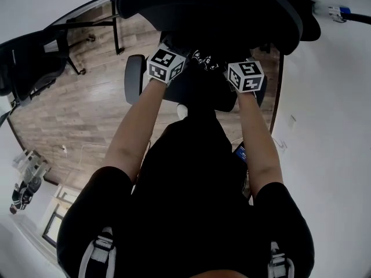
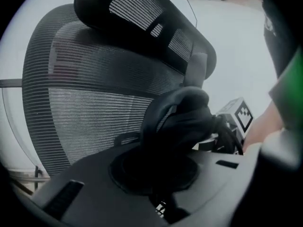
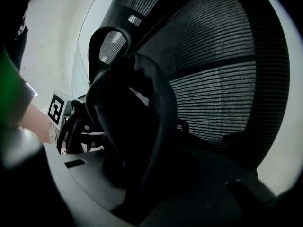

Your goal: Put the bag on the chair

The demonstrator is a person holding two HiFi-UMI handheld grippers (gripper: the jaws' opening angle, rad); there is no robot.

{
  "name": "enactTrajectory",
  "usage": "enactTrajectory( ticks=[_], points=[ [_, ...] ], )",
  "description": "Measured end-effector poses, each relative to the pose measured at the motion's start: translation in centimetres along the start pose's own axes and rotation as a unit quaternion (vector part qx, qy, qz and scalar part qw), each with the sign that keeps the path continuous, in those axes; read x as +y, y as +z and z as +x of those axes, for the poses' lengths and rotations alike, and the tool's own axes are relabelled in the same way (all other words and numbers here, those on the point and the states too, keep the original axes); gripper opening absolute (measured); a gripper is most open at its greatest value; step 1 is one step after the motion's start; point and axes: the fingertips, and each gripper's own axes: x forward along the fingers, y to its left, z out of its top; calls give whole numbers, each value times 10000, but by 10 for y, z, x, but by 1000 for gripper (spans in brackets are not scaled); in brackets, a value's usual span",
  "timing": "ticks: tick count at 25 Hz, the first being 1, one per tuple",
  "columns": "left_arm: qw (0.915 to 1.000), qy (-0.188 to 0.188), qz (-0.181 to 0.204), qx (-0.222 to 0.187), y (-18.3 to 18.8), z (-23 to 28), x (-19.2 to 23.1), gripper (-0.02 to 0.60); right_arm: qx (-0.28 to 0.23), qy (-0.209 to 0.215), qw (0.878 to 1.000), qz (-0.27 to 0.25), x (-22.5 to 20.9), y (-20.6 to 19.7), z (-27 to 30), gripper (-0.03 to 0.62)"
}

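Observation:
A black bag [image 1: 203,59] with a bit of white print hangs between my two grippers, in front of the mesh back of a black office chair [image 1: 208,4]. My left gripper [image 1: 168,62] is shut on the bag's black handle [image 2: 180,117], which bunches up just beyond the jaws. My right gripper [image 1: 246,76] is shut on a thick black strap [image 3: 142,126] that loops up from its jaws. The chair's mesh back [image 2: 71,103] fills the background behind the bag [image 3: 227,79]. The chair's seat is mostly hidden under the bag and my arms.
The chair's grey armrest [image 1: 134,77] sticks out to the left of my left gripper. A second black chair [image 1: 29,62] and a black desk frame [image 1: 93,25] stand on the wooden floor [image 1: 87,114]. A white surface [image 1: 330,126] runs along the right.

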Motion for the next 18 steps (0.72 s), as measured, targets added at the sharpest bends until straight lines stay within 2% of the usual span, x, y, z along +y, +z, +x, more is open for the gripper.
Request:
enactTrajectory(
  ticks=[9, 18],
  points=[
    [9996, 244, 6, 173, -12, 25, 21, 22, 308, -140, 9990, 276, -23, -9, 20, 146],
    [9979, 378, 139, 500, -24, 35, 29, 114, 757, -131, 9958, 503, -38, -30, 18, 289]
  ],
)
